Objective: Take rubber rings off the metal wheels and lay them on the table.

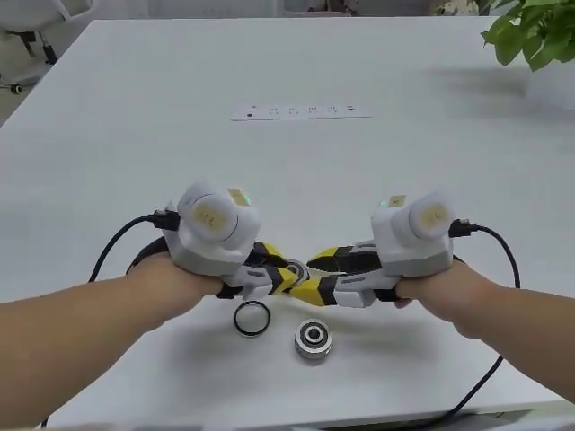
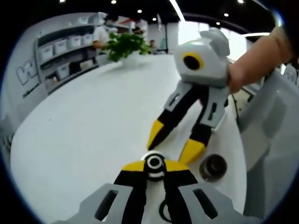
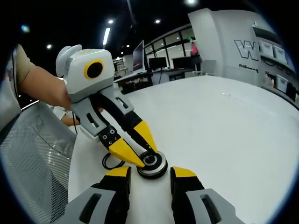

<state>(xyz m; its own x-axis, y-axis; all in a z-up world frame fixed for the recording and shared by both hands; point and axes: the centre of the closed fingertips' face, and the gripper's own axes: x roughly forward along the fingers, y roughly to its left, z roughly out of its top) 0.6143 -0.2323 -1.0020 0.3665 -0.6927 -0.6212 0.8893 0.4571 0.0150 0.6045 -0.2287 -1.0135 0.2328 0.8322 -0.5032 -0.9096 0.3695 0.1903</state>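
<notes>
One metal wheel (image 2: 154,162) sits clamped in the left tongs (image 2: 154,167); the right tongs (image 3: 150,172) gape open just beside it.

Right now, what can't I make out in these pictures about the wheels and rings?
- Head view: whether the held wheel carries its rubber; it is small and pinched in the left gripper's jaws.
- Left gripper view: the loose ring, mostly under that gripper's jaws.
- Right gripper view: the same ring, partly behind the left gripper's jaw.

Large dark "W" (image 3: 245,47) on white back wall (image 3: 215,32), smaller lettering beneath unreadable
</notes>
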